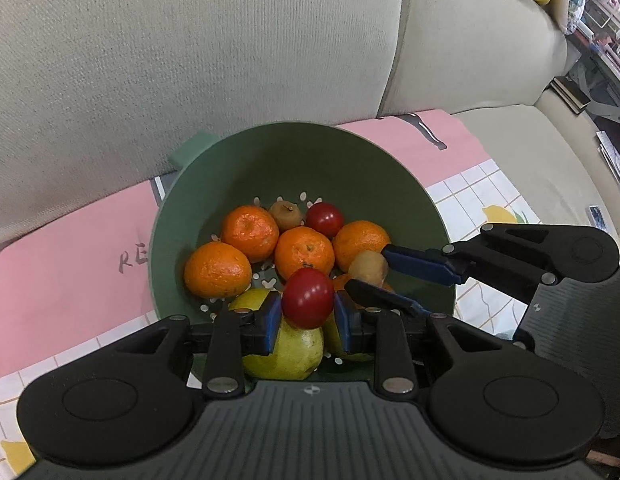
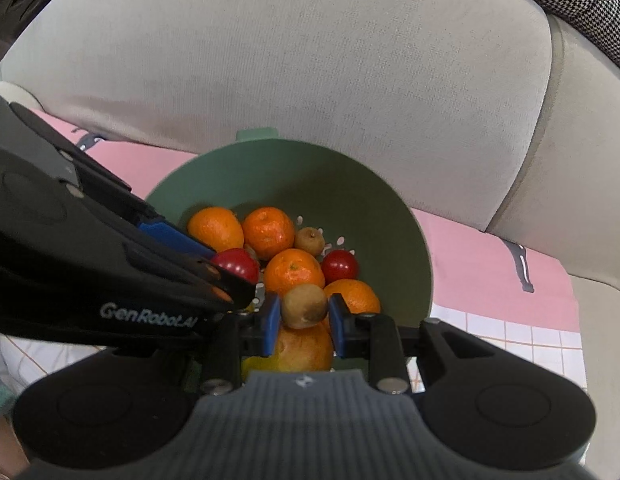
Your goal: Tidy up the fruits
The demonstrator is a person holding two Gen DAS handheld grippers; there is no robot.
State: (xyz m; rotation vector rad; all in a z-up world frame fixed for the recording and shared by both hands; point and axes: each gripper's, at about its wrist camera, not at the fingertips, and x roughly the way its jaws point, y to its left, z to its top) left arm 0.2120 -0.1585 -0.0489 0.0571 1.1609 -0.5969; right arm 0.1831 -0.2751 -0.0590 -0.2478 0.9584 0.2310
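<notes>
Nearest the left wrist lens: left claw [image 1: 307,314], blue pads [image 1: 271,318] pressed against both sides of a red cherry tomato [image 1: 308,298], gripping it just above the fruit pile. Directly beneath, at 6 o'clock in the green colander [image 1: 293,152], a yellow-green pear [image 1: 297,350]. Entering from 3 o'clock, right claw [image 1: 368,270], clamped on a small brown kiwi [image 1: 366,266], close beside the held tomato. Farther in, four mandarins: one at 9 o'clock [image 1: 217,269], one at 11 o'clock [image 1: 249,233], one central [image 1: 304,253], one at 2 o'clock [image 1: 360,240]. At 12 o'clock of the pile, a second brown kiwi [image 1: 285,215] touching a second red tomato [image 1: 325,219]. White drain holes visible in the colander floor between the fruits.

From the right wrist lens: right claw [image 2: 303,316] closed on the brown kiwi [image 2: 304,306], held over an orange fruit [image 2: 305,350] low at 6 o'clock. Left claw [image 2: 229,270] reaching in from 9 o'clock, its tomato [image 2: 235,265] partly hidden by the fingers. Colander [image 2: 310,168] resting on a pink cloth [image 2: 490,256] with a white grid pattern near its edge, spread over a beige sofa seat [image 1: 530,152], backrest cushions [image 2: 310,60] behind at 12 o'clock.
</notes>
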